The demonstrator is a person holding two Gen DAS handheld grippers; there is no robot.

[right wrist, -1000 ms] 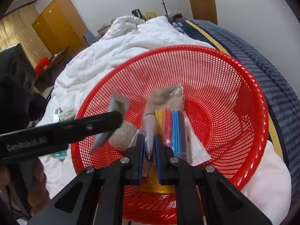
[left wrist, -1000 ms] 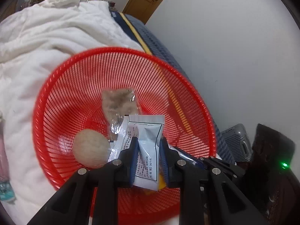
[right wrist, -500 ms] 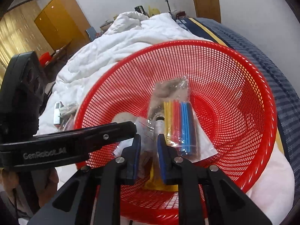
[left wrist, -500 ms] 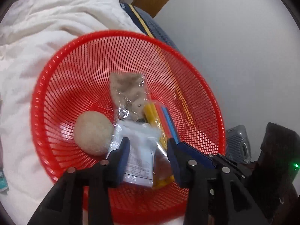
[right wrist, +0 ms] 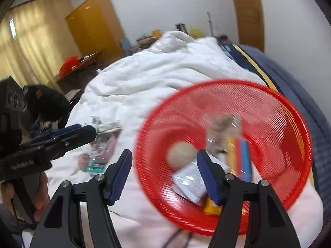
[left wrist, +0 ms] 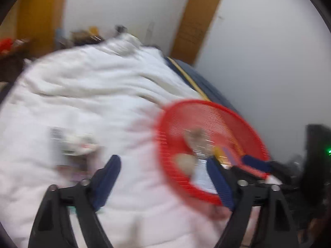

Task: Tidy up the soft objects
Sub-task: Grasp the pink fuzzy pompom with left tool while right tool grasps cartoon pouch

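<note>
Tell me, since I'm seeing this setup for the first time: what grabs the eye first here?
The red mesh basket on the white duvet, holding a beige ball and plastic-wrapped packets. Left of it, a few loose packets lie on the duvet. Both the left gripper and right gripper are opening, nothing between their jaws.

The left gripper (left wrist: 163, 183) has two black, angular plastic fingers with triangular cut-outs near their bases, each tipped on the inner face with a dark blue ribbed pad. A round silver screw head sits on each finger by the pad, and another farther out. The right gripper (right wrist: 164, 177) is built alike: black arms, blue pads, silver screws. In the right wrist view the left gripper's black body carries small white lettering, too blurred to read, above the hand (right wrist: 40, 196) gripping its black handle.
</note>
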